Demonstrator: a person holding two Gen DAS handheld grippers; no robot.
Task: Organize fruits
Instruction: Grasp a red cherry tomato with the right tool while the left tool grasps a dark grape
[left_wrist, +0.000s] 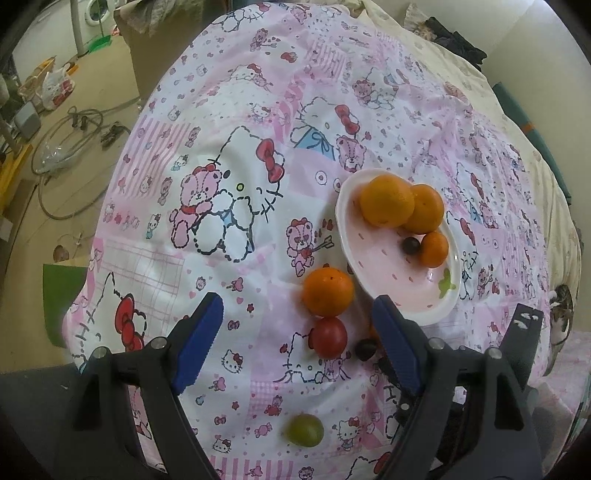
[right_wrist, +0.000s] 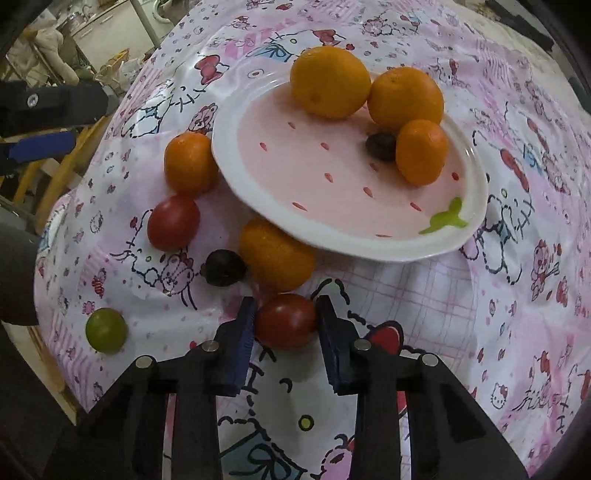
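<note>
We have our right gripper (right_wrist: 285, 320) clamped on a red cherry tomato (right_wrist: 286, 319), which rests on the cartoon-print cloth (right_wrist: 424, 306) just off the near rim of the pink plate (right_wrist: 332, 243). The plate holds two oranges (right_wrist: 330, 81), a small orange (right_wrist: 421, 151) and a dark grape (right_wrist: 381, 146). Our left gripper (left_wrist: 295, 339) hangs with its fingers wide apart and empty above the cloth, where another red tomato (left_wrist: 328, 336), an orange (left_wrist: 328, 291) and a green grape (left_wrist: 305, 430) lie near the plate's left rim.
</note>
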